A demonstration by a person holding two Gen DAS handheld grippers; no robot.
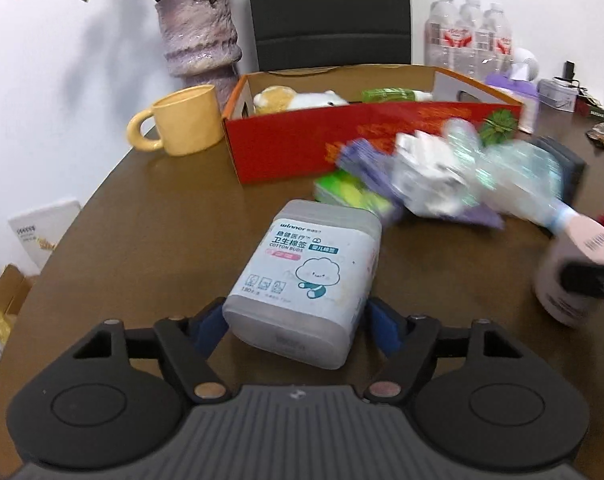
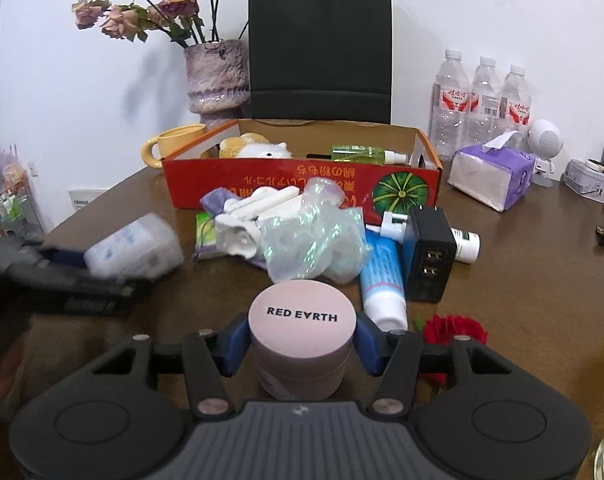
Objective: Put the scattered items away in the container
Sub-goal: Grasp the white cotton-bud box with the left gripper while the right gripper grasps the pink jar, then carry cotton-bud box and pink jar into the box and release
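The cotton bud box is bracketed by the half-closed left gripper, contact unclear. The pink jar is clamped in the right gripper. Beyond both, the red container waits; slippage is risked by shallow holds.

Open brown tabletop to the left of the cotton bud box, clear up to the red carton. Ahead, blocked by a heap: crinkled plastic bag, white tube, black charger. Behind the carton, hemmed in by vase, yellow mug, black bag, water bottles.
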